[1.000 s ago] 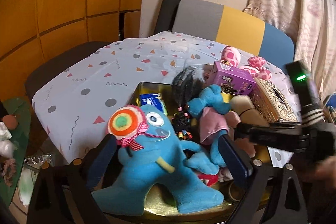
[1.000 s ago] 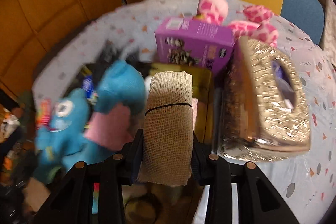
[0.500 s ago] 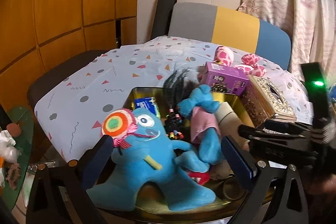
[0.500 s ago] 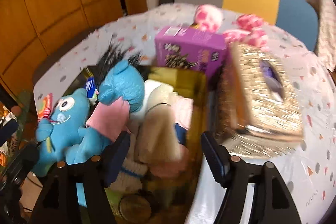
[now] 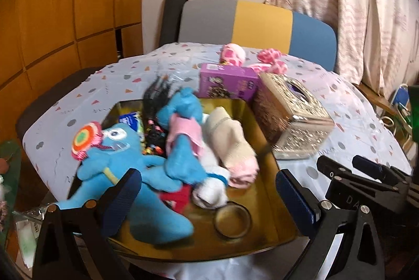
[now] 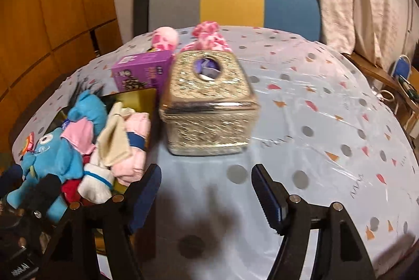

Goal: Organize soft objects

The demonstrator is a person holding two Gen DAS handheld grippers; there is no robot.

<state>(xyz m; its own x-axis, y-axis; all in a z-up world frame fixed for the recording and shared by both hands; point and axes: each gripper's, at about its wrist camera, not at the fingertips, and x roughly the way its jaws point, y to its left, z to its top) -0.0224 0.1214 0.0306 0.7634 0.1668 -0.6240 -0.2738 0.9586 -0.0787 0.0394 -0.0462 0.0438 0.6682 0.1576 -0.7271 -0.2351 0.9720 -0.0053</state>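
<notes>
Soft toys (image 5: 125,164) in gold tray (image 5: 262,204) beside tissue box (image 6: 209,107); both tools spread, empty.

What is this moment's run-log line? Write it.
left tongs: open, empty | right tongs: open, empty | beige roll: in gold tray | pink plush: outside tray

Left tool (image 5: 208,190) jaws wide apart, nothing between the pads, hanging over the near end of the gold tray (image 5: 264,128). Ahead of it in the tray: big blue plush (image 5: 110,162) toward the left finger, smaller blue plush in pink (image 5: 183,128), beige roll (image 5: 227,133), tape ring (image 5: 231,221) nearest. Right tool (image 5: 366,175) off its right side over the tabletop (image 5: 353,107); ornate gold box (image 5: 290,117) beyond.
</notes>
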